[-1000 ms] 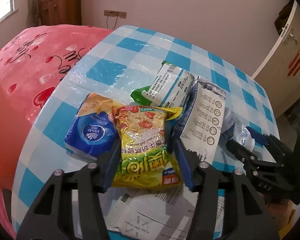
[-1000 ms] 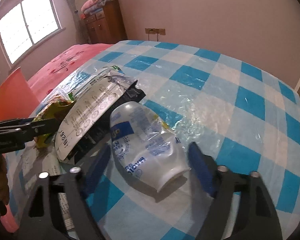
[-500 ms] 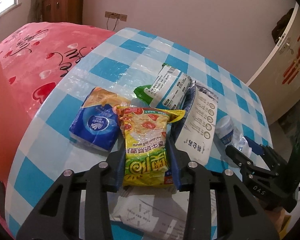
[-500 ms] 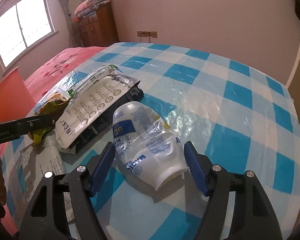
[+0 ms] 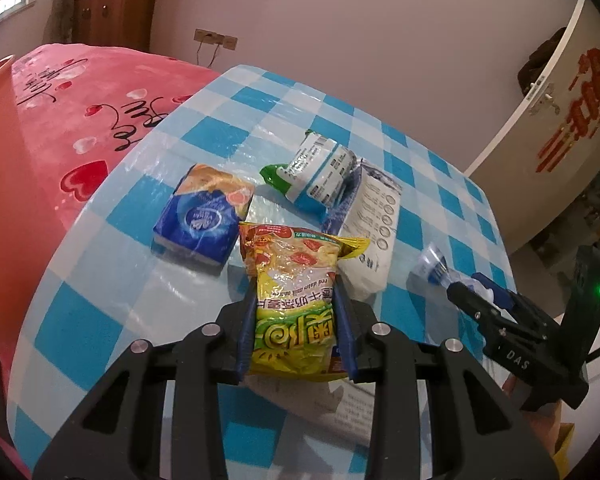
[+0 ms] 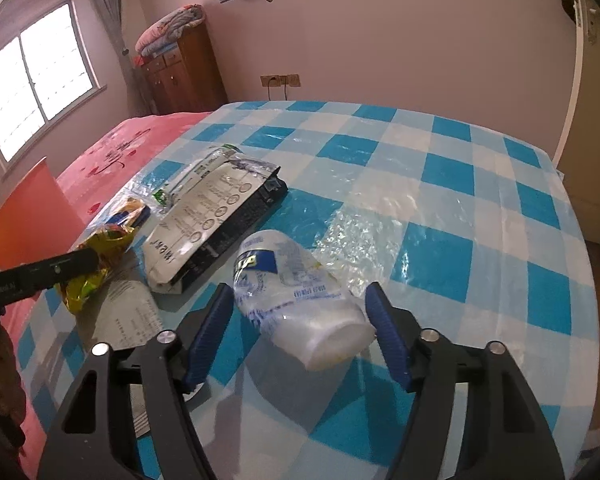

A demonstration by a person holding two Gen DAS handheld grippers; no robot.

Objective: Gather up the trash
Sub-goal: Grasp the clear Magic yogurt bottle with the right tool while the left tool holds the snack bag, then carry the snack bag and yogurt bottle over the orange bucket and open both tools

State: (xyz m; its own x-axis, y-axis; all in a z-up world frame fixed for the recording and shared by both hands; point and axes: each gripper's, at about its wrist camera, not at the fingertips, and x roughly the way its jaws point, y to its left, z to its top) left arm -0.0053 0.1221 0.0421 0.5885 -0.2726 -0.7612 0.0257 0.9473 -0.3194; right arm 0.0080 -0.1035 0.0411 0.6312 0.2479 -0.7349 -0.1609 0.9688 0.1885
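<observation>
Jaws of the left gripper [image 5: 296, 326] are clamped on the yellow snack packet [image 5: 296, 304]; the right gripper [image 6: 300, 332], its jaws just closing, is pressed around the crushed bottle [image 6: 300, 300]; other wrappers are left on the bench [image 6: 460, 200].

The desk [image 5: 236, 136], under a blue-and-white checked cloth, fills mid-frame in the left wrist view. On it lie a blue tissue pack [image 5: 202, 220], a green-and-white pouch [image 5: 316, 176], a white printed bag [image 5: 374, 224] and a printed paper sheet [image 5: 340, 404].

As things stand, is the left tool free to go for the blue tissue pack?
Probably not yet: the left tool is shut on the yellow snack bag. The blue tissue pack lies uncovered on the checked table, so only that load blocks it.
</observation>
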